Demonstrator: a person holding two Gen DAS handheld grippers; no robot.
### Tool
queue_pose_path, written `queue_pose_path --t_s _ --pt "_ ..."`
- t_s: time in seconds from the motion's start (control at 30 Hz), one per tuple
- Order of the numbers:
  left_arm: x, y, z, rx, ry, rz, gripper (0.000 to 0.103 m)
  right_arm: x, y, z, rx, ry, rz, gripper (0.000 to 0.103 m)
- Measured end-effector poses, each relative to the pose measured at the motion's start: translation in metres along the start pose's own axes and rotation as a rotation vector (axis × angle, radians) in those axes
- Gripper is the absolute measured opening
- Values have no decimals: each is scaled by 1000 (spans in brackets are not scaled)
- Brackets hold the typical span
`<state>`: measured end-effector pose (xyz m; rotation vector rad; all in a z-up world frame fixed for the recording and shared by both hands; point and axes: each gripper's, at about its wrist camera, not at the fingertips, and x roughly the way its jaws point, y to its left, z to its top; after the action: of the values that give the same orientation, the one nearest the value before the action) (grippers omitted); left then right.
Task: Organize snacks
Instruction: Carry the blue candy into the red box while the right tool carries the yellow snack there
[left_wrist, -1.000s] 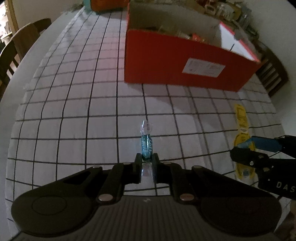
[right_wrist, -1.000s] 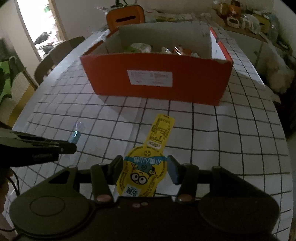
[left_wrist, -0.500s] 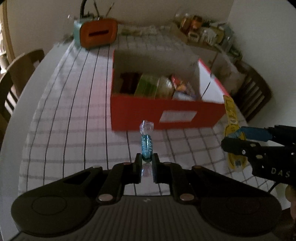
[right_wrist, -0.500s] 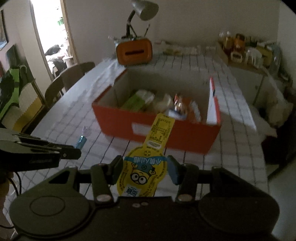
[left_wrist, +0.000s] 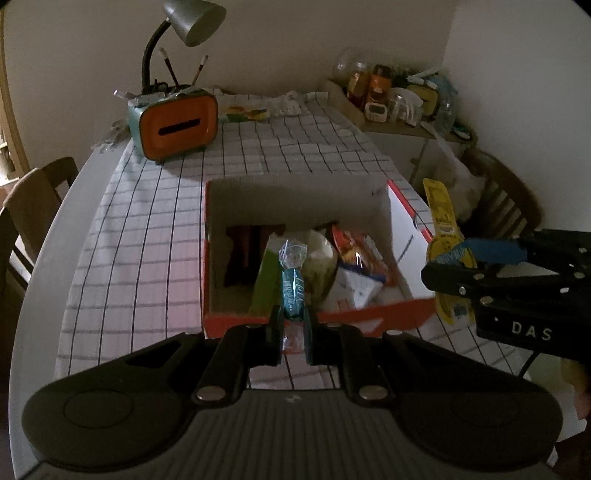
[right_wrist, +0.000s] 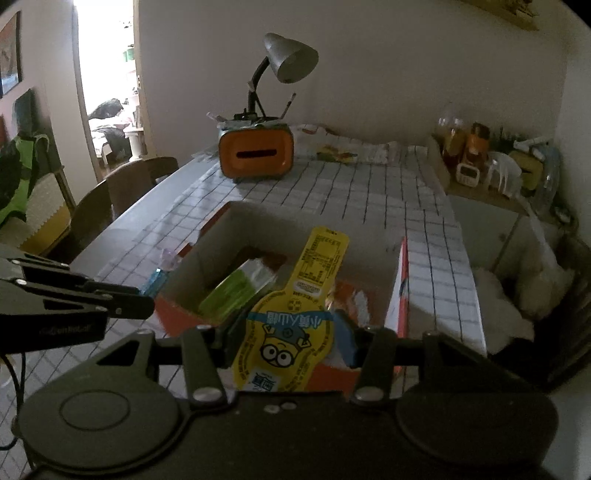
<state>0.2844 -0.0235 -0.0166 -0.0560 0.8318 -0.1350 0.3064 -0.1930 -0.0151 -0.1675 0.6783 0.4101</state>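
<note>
My left gripper (left_wrist: 292, 321) is shut on a blue wrapped candy (left_wrist: 293, 288) with a clear twisted end, held in the air at the near wall of the red cardboard box (left_wrist: 343, 317). My right gripper (right_wrist: 290, 332) is shut on a yellow minion snack pack (right_wrist: 295, 317) and holds it above the near wall of the same box (right_wrist: 173, 314). The box holds several snacks, among them a green packet (right_wrist: 236, 291). The right gripper and its yellow pack (left_wrist: 445, 236) show at the right of the left wrist view. The left gripper (right_wrist: 110, 299) shows at the left of the right wrist view.
The checked tablecloth (left_wrist: 155, 229) covers a round table. An orange tissue box (left_wrist: 177, 125) with a desk lamp (left_wrist: 192, 22) stands at the far end. A side cabinet with jars (left_wrist: 391, 96) is at the far right. Wooden chairs (left_wrist: 33, 206) stand at the left and right (left_wrist: 506, 206).
Both grippers have risen from the tabletop with their snacks and moved forward to the box, so I now look down into it.
</note>
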Motion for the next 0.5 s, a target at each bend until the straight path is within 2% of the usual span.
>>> queue_pose_path --t_s 0.23,0.5 --pt "28 -3 26 19 3 28 11 31 -20 20 -9 11 3 50" --pt "70 -2 44 5 68 33 11 73 -33 24 -33 81 25 50"
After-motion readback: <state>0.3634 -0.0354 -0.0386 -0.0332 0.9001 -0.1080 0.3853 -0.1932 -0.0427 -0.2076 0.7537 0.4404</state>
